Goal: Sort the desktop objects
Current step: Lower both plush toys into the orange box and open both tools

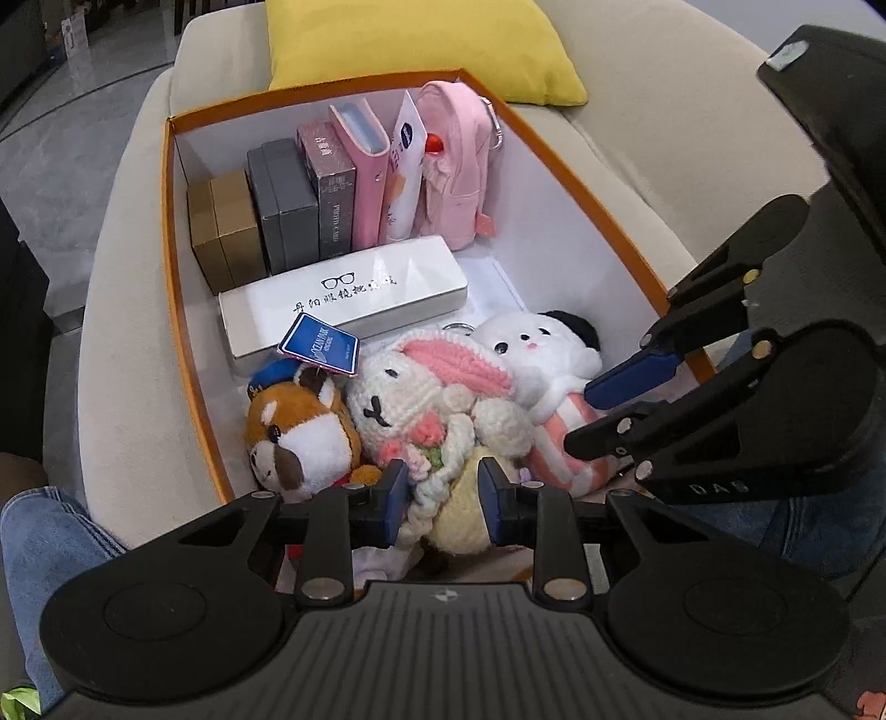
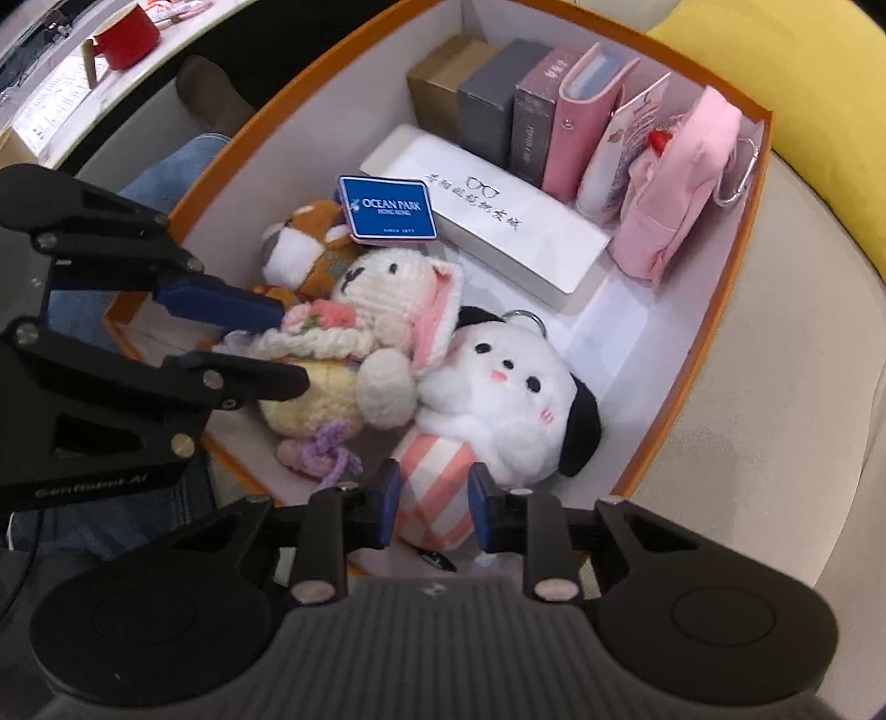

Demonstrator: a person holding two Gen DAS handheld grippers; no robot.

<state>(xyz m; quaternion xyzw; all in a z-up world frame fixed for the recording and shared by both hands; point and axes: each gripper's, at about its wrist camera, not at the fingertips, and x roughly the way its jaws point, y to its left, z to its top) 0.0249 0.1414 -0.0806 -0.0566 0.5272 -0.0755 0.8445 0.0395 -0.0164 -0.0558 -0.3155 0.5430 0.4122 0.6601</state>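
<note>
An orange-rimmed box (image 1: pixel 169 221) on a beige sofa holds three soft toys at its near end. My left gripper (image 1: pixel 443 498) is shut on the yellow lower body of the crocheted white bunny (image 1: pixel 410 399), with both blue pads pressed into it. In the right wrist view the same left gripper (image 2: pixel 290 351) clamps the bunny (image 2: pixel 387 288) from the left. My right gripper (image 2: pixel 432 498) is shut on the pink-and-white striped body of the white dog plush (image 2: pixel 498 387). A brown fox plush (image 1: pixel 302 437) with a blue tag (image 2: pixel 387 210) lies beside the bunny.
A white glasses case (image 1: pixel 343 299) lies across the box's middle. Behind it stand several small boxes (image 1: pixel 288 205), a pink booklet and a pink pouch (image 1: pixel 454 160). A yellow cushion (image 1: pixel 421 50) leans on the sofa back. A person's jeans leg (image 1: pixel 44 531) is near left; a red mug (image 2: pixel 124 36) stands on a side table.
</note>
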